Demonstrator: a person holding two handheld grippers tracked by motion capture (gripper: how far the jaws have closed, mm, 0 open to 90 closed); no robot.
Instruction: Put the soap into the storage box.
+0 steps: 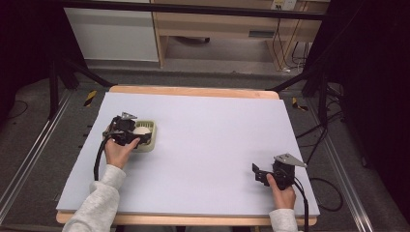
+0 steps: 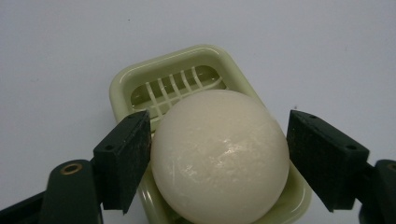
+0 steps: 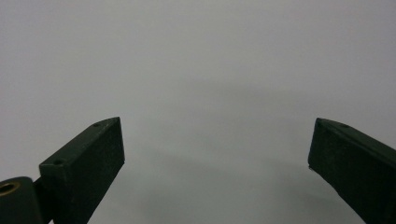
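Fingers (image 2: pixel 122 161) of left gripper (image 2: pixel 217 158) standing either side of white soap ball (image 2: pixel 219 156), spread about as wide as the ball: near finger on the left just touching or a hair off its side, far finger (image 2: pixel 327 158) on the right apart from it by a thin gap. Not clamped; ball resting, not lifted. Sitting in pale green soap dish (image 2: pixel 121 86), at the end nearer the camera, covering most of the slatted drain, whose far ribs show behind it. Glossy, faintly scuffed on top.

Seen from the high view: same dish (image 1: pixel 151 140) on the left part of the desk (image 1: pixel 212 145), soap ball (image 1: pixel 141 130) inside it, left gripper (image 1: pixel 126 131) over it from the person's side, held in the left hand (image 1: pixel 118 152), grey sleeve trailing to the bottom edge, black cable looping beside the wrist.

Farther out, near the desk's front right corner: right gripper (image 1: pixel 263 175) held in the right hand (image 1: pixel 282 193), well apart from the dish. Fingers (image 3: pixel 86 172) wide open with nothing between them, bare pale desk surface (image 3: pixel 210 93) ahead.
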